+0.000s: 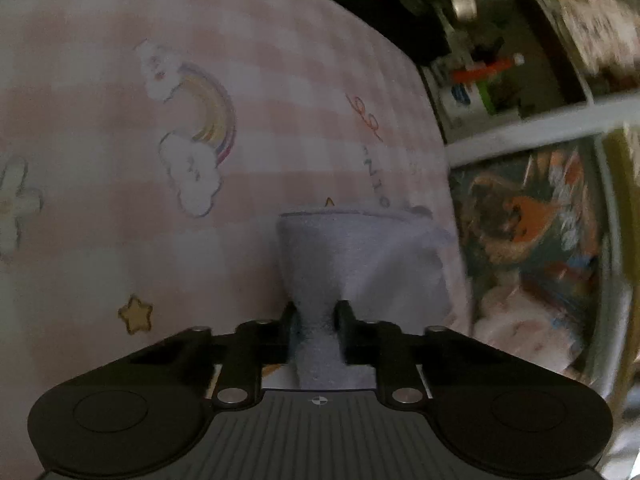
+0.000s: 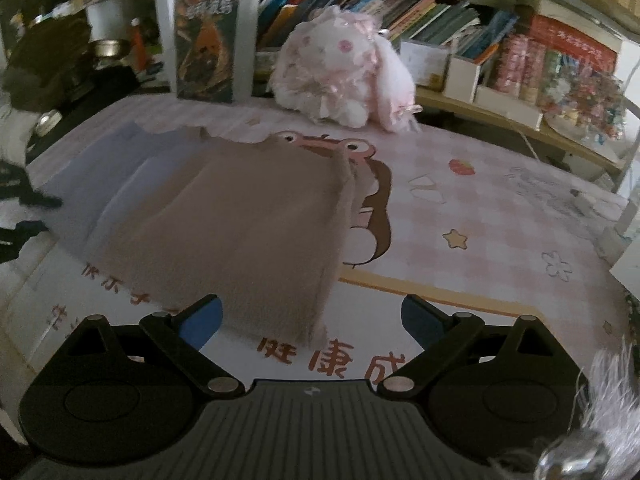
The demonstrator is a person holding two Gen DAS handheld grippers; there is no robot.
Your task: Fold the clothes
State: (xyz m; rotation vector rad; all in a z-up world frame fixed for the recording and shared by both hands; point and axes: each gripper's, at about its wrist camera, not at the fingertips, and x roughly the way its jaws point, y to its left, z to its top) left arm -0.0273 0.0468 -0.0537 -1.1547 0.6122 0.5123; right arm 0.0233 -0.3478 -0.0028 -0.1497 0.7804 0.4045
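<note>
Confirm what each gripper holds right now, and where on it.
Left gripper is shut on the pale lavender cloth, pinching a bunched fold at its near edge. Right gripper is open, holding nothing, above the brown garment.

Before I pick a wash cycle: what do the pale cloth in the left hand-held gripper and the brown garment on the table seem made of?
The pale cloth, pinched in the left hand-held gripper, looks like soft fleece or flannel: matte, faintly nappy, bunching softly. The brown garment looks like a plush knit or fleece, with a fuzzy, matte surface and a thick edge. The dim, blurred views leave the fibre open.
</note>
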